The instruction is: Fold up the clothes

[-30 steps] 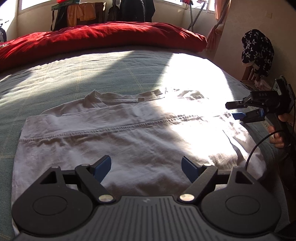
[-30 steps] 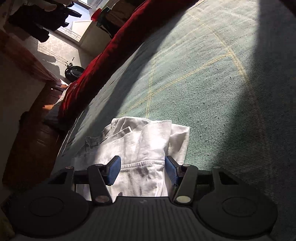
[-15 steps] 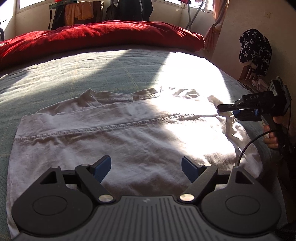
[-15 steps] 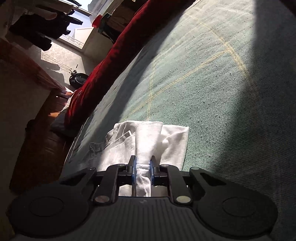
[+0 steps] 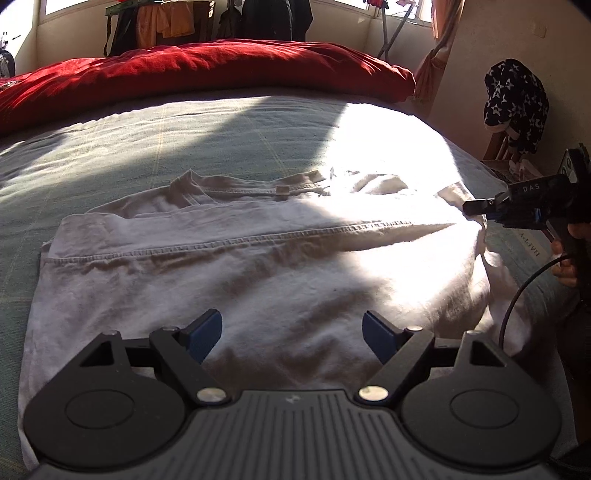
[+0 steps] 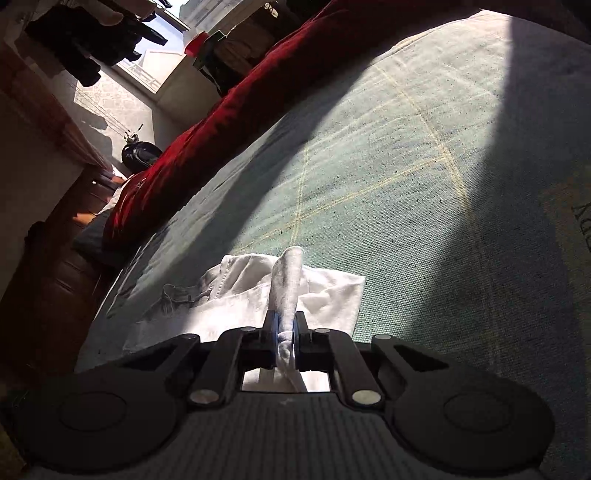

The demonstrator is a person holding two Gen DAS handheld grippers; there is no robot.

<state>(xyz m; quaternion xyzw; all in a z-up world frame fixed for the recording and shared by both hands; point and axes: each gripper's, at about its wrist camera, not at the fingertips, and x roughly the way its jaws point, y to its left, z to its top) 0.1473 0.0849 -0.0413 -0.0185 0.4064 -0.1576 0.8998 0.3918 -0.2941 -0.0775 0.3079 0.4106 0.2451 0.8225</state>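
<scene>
A white T-shirt (image 5: 258,266) lies spread on the green bedspread (image 5: 184,140), collar toward the far side, half in bright sun. My left gripper (image 5: 291,332) hovers open over the shirt's near hem, nothing between its blue pads. At the shirt's right edge my right gripper (image 5: 476,210), held by a hand (image 5: 565,266), is shut on a fold of the shirt. In the right wrist view that gripper (image 6: 284,328) pinches a raised ridge of the white shirt (image 6: 288,280) between its fingers, lifting it off the bedspread (image 6: 406,166).
A red duvet (image 5: 203,74) runs along the far side of the bed. A chair with star-patterned dark clothing (image 5: 517,96) stands at the right wall. Hanging clothes (image 5: 166,22) line the window. A black cable (image 5: 517,295) trails from the right gripper. Wooden furniture (image 6: 48,229) sits beside the bed.
My right gripper went from open around the shirt's edge to shut on it and has lifted the fold slightly. The left gripper stayed open, drifting a little over the hem.
</scene>
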